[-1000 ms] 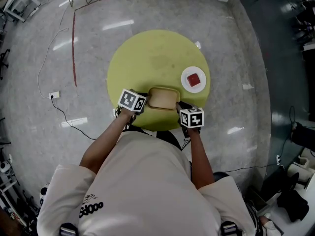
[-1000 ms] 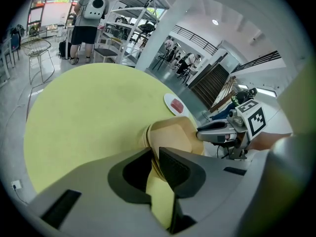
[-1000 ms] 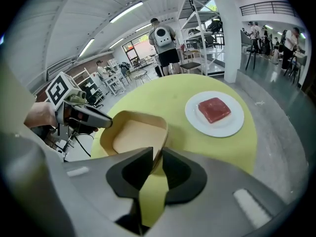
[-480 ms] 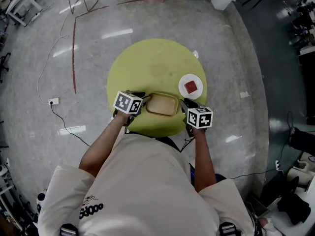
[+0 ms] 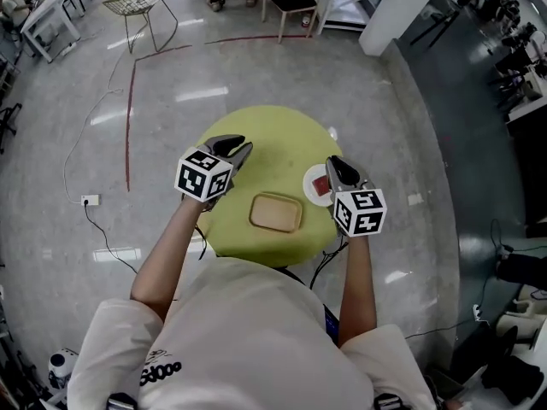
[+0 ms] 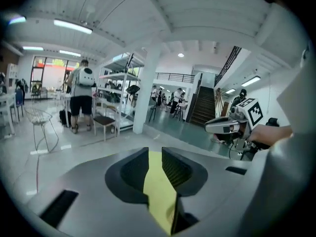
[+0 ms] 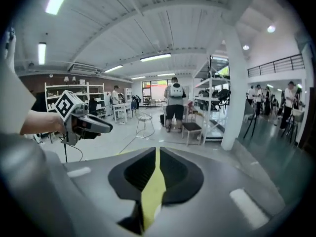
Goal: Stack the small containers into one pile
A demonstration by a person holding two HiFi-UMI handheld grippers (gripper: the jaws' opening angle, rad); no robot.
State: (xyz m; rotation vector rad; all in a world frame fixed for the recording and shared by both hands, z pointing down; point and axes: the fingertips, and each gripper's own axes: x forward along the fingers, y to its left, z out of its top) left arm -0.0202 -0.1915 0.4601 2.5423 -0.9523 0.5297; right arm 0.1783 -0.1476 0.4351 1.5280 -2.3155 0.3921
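Note:
The tan containers (image 5: 276, 213) sit nested as one pile near the front of the round yellow-green table (image 5: 273, 135). Both grippers are raised above the table, away from the pile. My left gripper (image 5: 239, 146) hovers over the table's left side, its jaws closing with nothing between them; only the table shows through the gap (image 6: 155, 154). My right gripper (image 5: 333, 162) hovers at the right, jaws closing to a narrow slit, also empty (image 7: 157, 154). Each gripper view shows the other gripper held level in the air.
A white plate (image 5: 313, 180) holding a red block lies on the table's right edge, partly behind the right gripper. On the floor are a cable with a socket (image 5: 90, 200) and a red line (image 5: 130, 101). A wire chair (image 5: 137, 5), a stool and a pillar (image 5: 393, 7) stand farther off.
Both grippers have let go of the tan pile and risen up and apart. The pile stays on the table. The head view has tilted to show more of the room.

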